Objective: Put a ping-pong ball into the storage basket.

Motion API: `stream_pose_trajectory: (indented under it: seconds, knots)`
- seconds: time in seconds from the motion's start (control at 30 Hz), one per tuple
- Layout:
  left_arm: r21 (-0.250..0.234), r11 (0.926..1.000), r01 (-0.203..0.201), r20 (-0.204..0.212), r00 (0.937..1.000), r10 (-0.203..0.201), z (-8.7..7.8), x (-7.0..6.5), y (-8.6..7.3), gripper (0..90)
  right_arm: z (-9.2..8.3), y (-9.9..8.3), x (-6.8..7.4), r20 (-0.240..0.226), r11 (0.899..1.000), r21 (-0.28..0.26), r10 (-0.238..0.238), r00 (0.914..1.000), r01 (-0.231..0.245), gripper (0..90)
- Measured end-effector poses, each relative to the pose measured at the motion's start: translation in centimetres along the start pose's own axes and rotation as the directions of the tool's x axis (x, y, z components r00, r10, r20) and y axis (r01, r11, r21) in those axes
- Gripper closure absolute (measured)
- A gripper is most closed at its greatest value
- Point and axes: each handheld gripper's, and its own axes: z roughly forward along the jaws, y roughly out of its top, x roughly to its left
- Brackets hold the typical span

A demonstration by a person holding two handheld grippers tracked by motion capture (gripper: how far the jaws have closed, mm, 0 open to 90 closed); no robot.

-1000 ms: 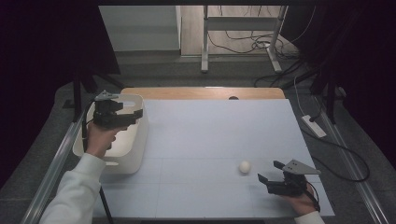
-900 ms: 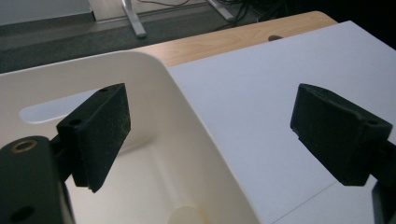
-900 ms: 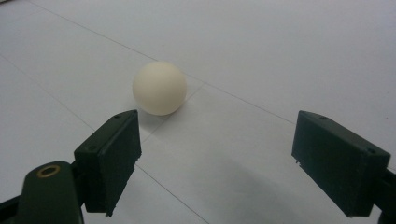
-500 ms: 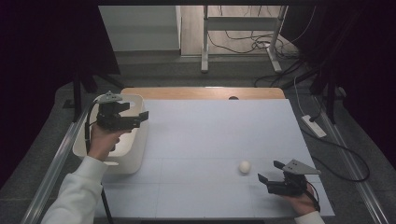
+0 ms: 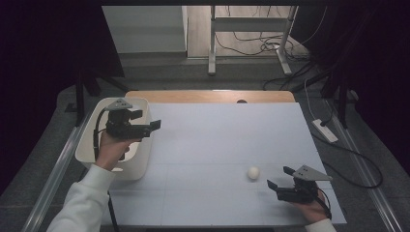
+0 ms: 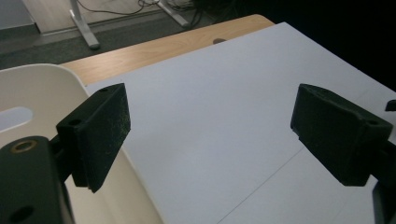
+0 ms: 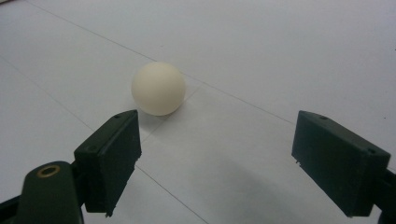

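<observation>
Ball (image 5: 253,172) rests on white mat (image 5: 217,145) just ahead of R gripper (image 5: 280,177), jaws spread, empty; L gripper (image 5: 150,119) likewise released, held over bin (image 5: 92,145) rim.

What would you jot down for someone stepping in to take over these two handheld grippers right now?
Left gripper: jaws open, empty, held above the right rim of the white plastic bin at the table's left edge.
Right gripper: jaws open, empty, low over the white table, pointed at the small cream-white ball.
The ball lies on the table just ahead of the right jaws, nearer one of them, not between them.
Done: nothing gripped at this moment.
Left: probably close in on the ball, grip it, and carry it to the bin.
</observation>
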Motion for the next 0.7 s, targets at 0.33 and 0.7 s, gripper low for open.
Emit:
stream_pose_trajectory:
  seconds: [0.33,0.7]
  knots:
    - [0.005,0.9998,-0.018,0.047,0.9987,0.018,0.6,-1.4,-0.5,12.8,0.0,0.0,0.0,0.001,1.000,-0.006,0.003,1.0000,-0.003,15.5]
    - [-0.015,0.9991,-0.041,0.086,0.9954,0.042,1.2,-2.8,-0.7,13.0,-0.1,-0.1,-0.1,0.005,1.000,-0.004,0.005,1.0000,-0.005,15.6]
